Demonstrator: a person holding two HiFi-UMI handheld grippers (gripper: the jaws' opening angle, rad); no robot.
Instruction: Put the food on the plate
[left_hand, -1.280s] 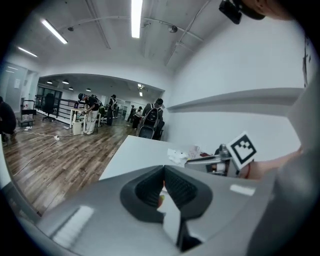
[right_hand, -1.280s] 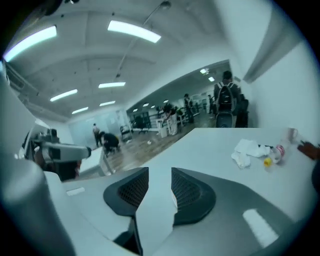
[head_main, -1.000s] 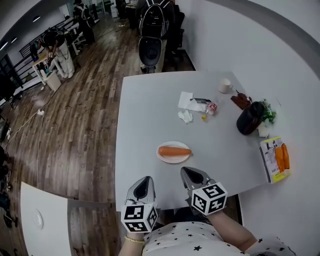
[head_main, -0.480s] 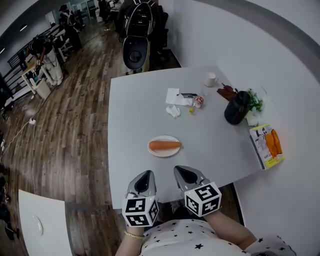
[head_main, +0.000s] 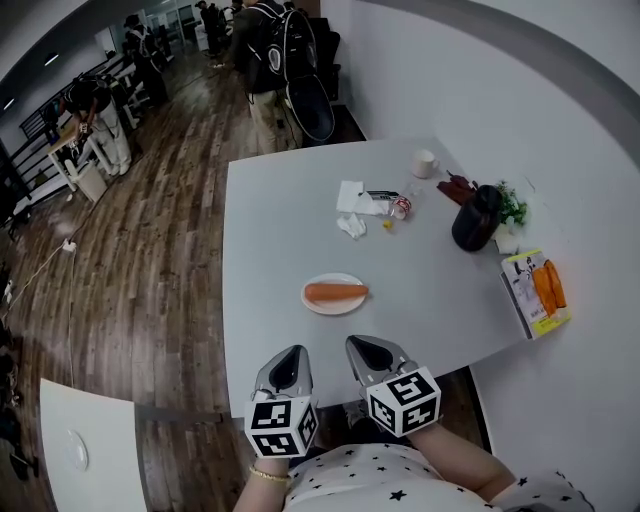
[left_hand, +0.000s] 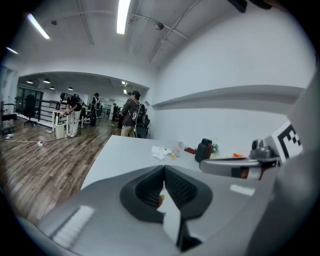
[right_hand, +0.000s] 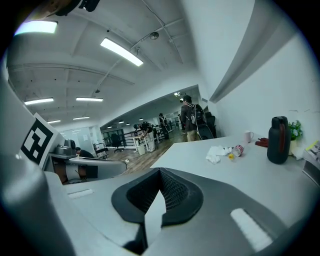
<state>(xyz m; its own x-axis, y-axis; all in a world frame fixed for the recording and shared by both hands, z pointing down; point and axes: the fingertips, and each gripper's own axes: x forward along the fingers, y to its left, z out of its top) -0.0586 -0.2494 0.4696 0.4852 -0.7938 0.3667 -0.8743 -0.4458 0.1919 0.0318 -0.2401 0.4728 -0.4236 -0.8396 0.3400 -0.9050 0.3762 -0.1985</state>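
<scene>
An orange carrot (head_main: 336, 293) lies across a small white plate (head_main: 318, 306) near the front of the grey table (head_main: 270, 230). Both grippers hang side by side just off the table's front edge, near the person's body. My left gripper (head_main: 290, 360) is shut with nothing in it, and its pads meet tip to tip in the left gripper view (left_hand: 163, 172). My right gripper (head_main: 368, 351) is shut and empty too, its pads touching in the right gripper view (right_hand: 161, 186). A sliver of the carrot (left_hand: 160, 198) shows through the left jaws.
Crumpled white tissues (head_main: 352, 212), a small can (head_main: 402, 208), a white cup (head_main: 424, 163), a black flask (head_main: 474, 219), a small green plant (head_main: 511, 210) and a yellow box with carrots printed on it (head_main: 537, 290) occupy the table's far and right parts. People stand beyond the table's far side.
The head view has shifted a little; both grippers stay shut in the same place off the table's front edge. A person with a backpack has walked up behind the table's far end.
</scene>
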